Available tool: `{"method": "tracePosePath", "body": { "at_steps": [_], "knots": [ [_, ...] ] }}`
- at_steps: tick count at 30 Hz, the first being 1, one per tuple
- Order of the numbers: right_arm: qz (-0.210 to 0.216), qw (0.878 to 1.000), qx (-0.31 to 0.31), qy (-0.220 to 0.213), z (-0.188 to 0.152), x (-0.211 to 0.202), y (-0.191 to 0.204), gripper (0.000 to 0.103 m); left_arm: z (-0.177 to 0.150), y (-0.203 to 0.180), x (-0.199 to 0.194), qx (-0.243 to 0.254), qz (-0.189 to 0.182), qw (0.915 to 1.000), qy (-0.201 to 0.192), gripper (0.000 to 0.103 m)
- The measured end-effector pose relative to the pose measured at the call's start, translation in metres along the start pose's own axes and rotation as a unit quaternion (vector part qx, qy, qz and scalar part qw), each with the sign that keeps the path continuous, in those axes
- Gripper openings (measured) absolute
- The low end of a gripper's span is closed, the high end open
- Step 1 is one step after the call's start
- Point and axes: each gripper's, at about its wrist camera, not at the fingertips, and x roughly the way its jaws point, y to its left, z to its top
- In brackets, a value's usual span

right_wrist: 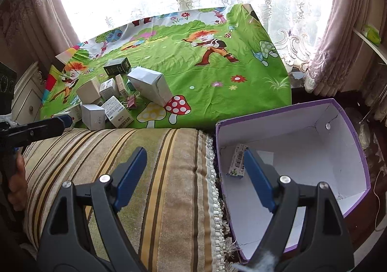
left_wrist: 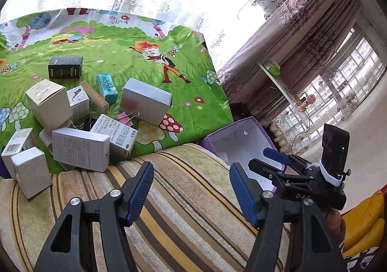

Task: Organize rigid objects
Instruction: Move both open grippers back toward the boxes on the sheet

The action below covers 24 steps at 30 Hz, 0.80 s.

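Note:
Several small cardboard boxes lie in a heap on a green cartoon cloth (left_wrist: 145, 59), among them a large white box (left_wrist: 145, 104), a black box (left_wrist: 65, 68) and a teal box (left_wrist: 107, 88); the heap also shows in the right wrist view (right_wrist: 116, 93). A purple storage box (right_wrist: 358, 132) with a white inside stands at the right and holds one small printed box (right_wrist: 238, 162). My left gripper (left_wrist: 191, 187) is open and empty over the striped cushion (left_wrist: 181, 199). My right gripper (right_wrist: 193, 173) is open and empty at the purple box's left rim.
The striped cushion (right_wrist: 145, 175) has a fringed edge beside the purple box (left_wrist: 244, 132). A pink binder clip (left_wrist: 127, 118) lies among the boxes. Curtains and a window stand behind. A white cabinet (right_wrist: 26, 100) is at the left.

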Motion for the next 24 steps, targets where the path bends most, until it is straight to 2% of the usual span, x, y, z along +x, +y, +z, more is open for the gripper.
{"method": "tracePosePath", "body": {
  "at_steps": [6,13,21,24],
  "knots": [
    [0.013,1.0,-0.016,0.01,0.001,0.007,0.018,0.085,-0.009,0.048,-0.033,-0.052,0.023,0.998,-0.03,0.066],
    [0.025,0.999,-0.035,0.02,0.0,0.014,0.035,0.085,-0.024,0.096,-0.066,-0.102,0.059,0.9917,-0.053,0.066],
    [0.033,0.997,-0.059,0.031,0.001,0.021,0.053,0.085,-0.027,0.126,-0.074,-0.12,0.113,0.9856,-0.041,0.066],
    [0.034,0.996,-0.068,0.038,0.002,0.024,0.058,0.085,-0.025,0.132,-0.07,-0.113,0.137,0.9839,-0.019,0.066]
  ]
}}
